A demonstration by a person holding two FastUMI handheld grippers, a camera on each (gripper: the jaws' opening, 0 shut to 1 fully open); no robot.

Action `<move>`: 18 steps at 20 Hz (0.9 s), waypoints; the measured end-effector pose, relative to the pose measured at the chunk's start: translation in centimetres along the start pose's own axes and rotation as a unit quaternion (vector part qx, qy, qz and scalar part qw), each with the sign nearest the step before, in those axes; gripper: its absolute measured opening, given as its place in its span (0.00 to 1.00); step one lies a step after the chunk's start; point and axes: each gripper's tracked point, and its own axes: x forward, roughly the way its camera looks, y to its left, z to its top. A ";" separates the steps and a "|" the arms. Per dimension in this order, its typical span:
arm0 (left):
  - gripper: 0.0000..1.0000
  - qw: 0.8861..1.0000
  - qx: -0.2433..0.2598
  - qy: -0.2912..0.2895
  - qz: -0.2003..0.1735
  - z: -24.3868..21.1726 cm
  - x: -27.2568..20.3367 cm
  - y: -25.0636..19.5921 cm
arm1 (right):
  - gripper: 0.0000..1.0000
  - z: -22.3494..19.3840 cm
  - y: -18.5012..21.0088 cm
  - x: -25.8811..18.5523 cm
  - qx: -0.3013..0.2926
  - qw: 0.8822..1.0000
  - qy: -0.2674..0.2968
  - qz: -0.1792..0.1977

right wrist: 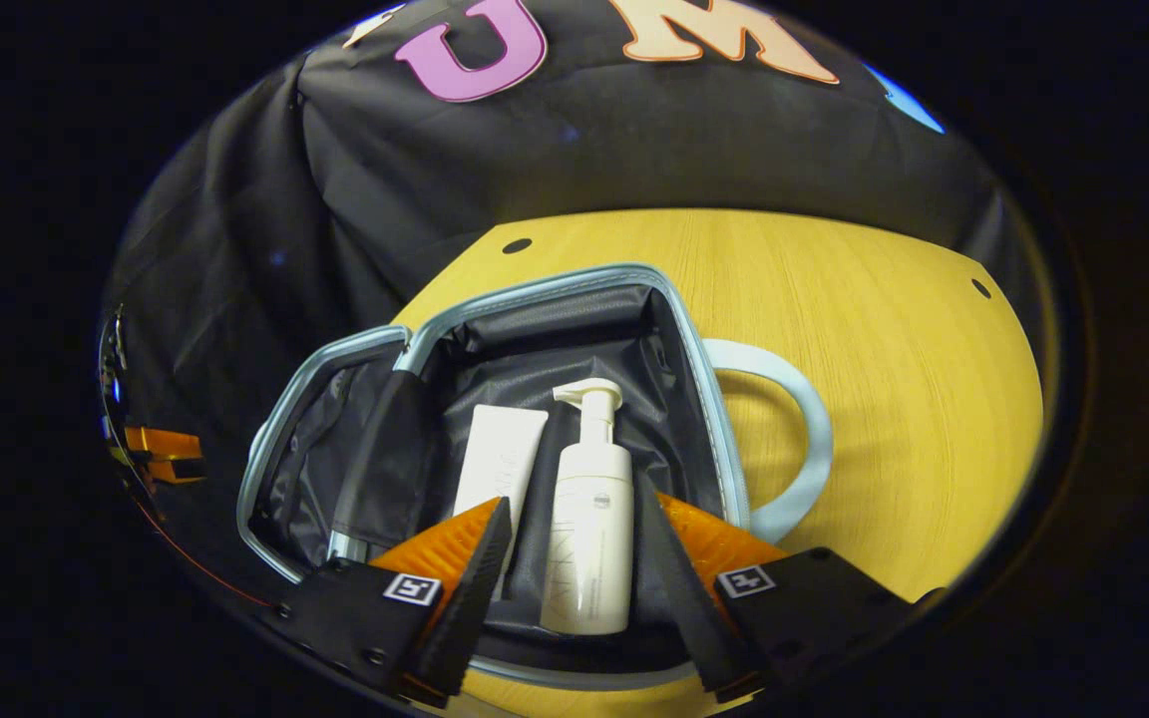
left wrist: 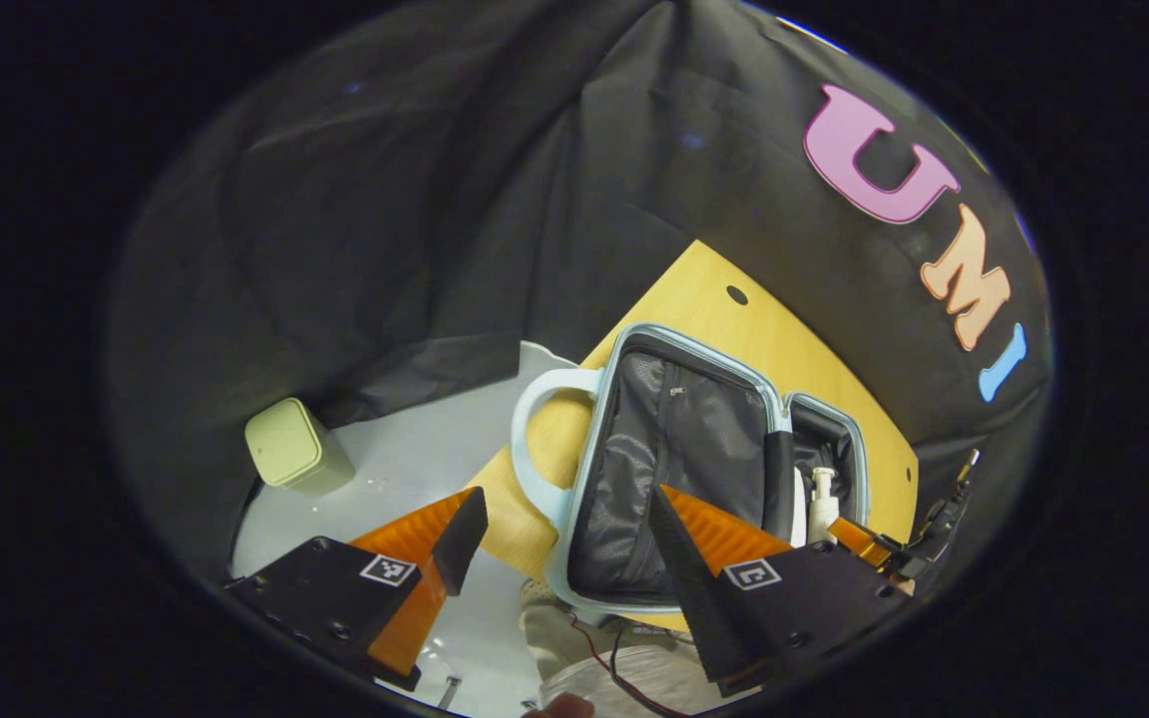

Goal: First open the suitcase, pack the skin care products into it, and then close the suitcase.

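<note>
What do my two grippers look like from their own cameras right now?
The left gripper and the right gripper look alike: two wedge-shaped fingers with ribbed inner faces on flat black mounts held by screws. Each mount carries a small square black-and-white marker. Thin red and black cables run below the left one.

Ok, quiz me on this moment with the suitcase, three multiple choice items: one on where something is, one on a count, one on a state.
1. Where does the pump bottle lie?
A. inside the suitcase
B. on the bare wooden table
C. on the floor

2. How many skin care products are in the suitcase?
A. none
B. two
C. five

3. What state is the right gripper in?
A. shut on the pump bottle
B. shut on the handle
C. open

Answers:
1 A, the bottle rests on the dark lining within the zip rim.
2 B, the pump bottle and a white tube lie side by side.
3 C, its fingers stand apart either side of the bottle without pressing it.
</note>
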 end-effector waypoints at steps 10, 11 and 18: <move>0.95 0.992 -0.109 0.032 -0.061 -0.1 5.8 2.4 | 0.98 3.6 -4.9 -8.1 0.031 0.993 -0.086 -0.077; 0.95 0.990 -0.118 0.036 -0.066 -0.1 6.4 2.5 | 0.94 3.8 -5.6 -8.9 0.033 0.991 -0.092 -0.088; 0.77 0.980 -0.158 0.060 -0.103 -0.8 8.7 2.8 | 0.98 5.0 -7.0 -12.3 0.042 0.984 -0.118 -0.125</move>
